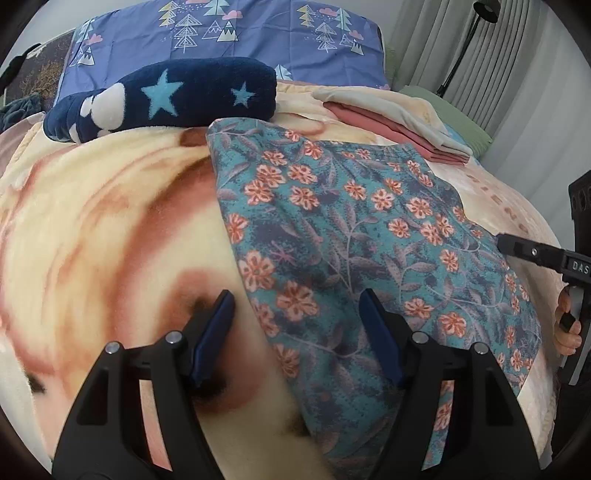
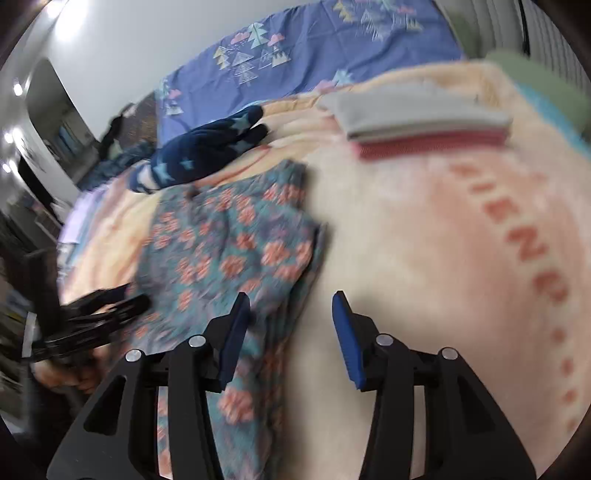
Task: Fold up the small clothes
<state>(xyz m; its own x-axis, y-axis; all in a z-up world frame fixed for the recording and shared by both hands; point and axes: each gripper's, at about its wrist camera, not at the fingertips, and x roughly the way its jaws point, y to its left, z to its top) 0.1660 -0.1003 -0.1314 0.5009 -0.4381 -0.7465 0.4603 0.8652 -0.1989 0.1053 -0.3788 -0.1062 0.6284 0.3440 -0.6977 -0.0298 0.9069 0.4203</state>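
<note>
Nearest the left wrist camera, left gripper (image 1: 297,314) with jaws spread apart and gripping nothing; 1 blue pad over bare blanket, the other over the near left edge of the floral garment (image 1: 354,229). Cannot tell whether the pads touch the cloth beneath. Spread flat across the cream and pink blanket (image 1: 92,206) on the bed, this teal garment with orange-pink flowers, lying slantwise from near right to far left, with 1 long fold edge on its left side. At the right rim of that view, right gripper (image 1: 532,254) reaching in over the garment's right border, a hand (image 1: 567,325) behind it.

From the right wrist view, much blurred: right gripper (image 2: 291,314) with jaws parted and empty, 1 pad above the garment's right edge, the other above plain blanket. At lower left, left gripper (image 2: 110,306) low over the garment's opposite side.

Farther back, just beyond the garment's far left corner, a rolled navy blanket with pale blue stars (image 1: 177,99). Off to the far right, apart from the garment, a small stack of folded clothes (image 1: 399,118), cream on top of pink. Behind both, a blue pillow printed with trees (image 1: 229,33). Beyond the bed at right, grey curtains (image 1: 436,33) and a black lamp stand (image 1: 469,40).
</note>
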